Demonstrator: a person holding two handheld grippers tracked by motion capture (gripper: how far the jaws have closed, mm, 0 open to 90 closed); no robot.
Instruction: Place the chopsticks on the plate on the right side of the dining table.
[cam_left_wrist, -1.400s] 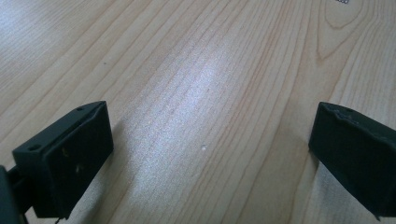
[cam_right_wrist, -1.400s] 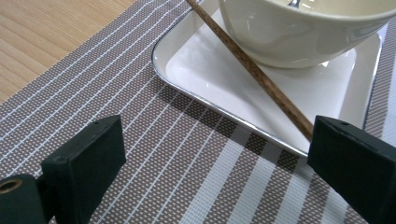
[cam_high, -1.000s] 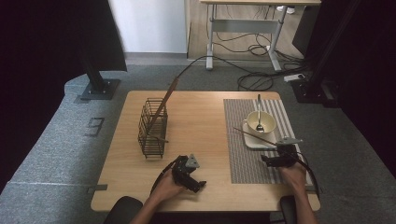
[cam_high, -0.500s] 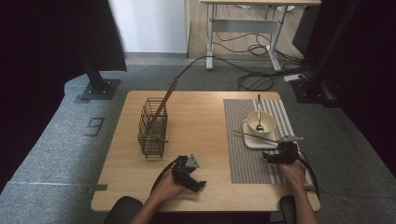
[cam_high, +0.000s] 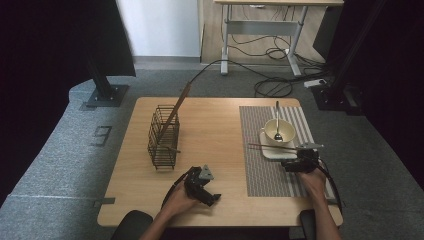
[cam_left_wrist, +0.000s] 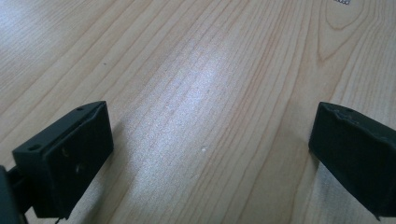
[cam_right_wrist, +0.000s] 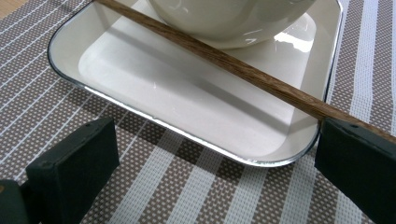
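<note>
A brown chopstick (cam_high: 272, 147) lies across the white square tray (cam_high: 270, 151) in front of a cream bowl (cam_high: 278, 131) that holds a spoon (cam_high: 277, 120). My right gripper (cam_high: 293, 162) sits open on the striped placemat just in front of the tray. In the right gripper view the chopstick (cam_right_wrist: 233, 67) slants over the tray (cam_right_wrist: 187, 98) and passes over the tip of the right jaw; the right gripper (cam_right_wrist: 215, 140) holds nothing. My left gripper (cam_high: 206, 191) rests open near the table's front edge; in its own view the left gripper (cam_left_wrist: 210, 126) faces bare wood.
A black wire basket (cam_high: 162, 135) stands left of centre with another chopstick (cam_high: 176, 111) leaning out of it. The striped placemat (cam_high: 265, 175) covers the right part of the table. Bare wood lies between basket and placemat.
My right gripper has edged forward toward the tray, and the chopstick now lies flatter across it. The left gripper has stayed in place.
</note>
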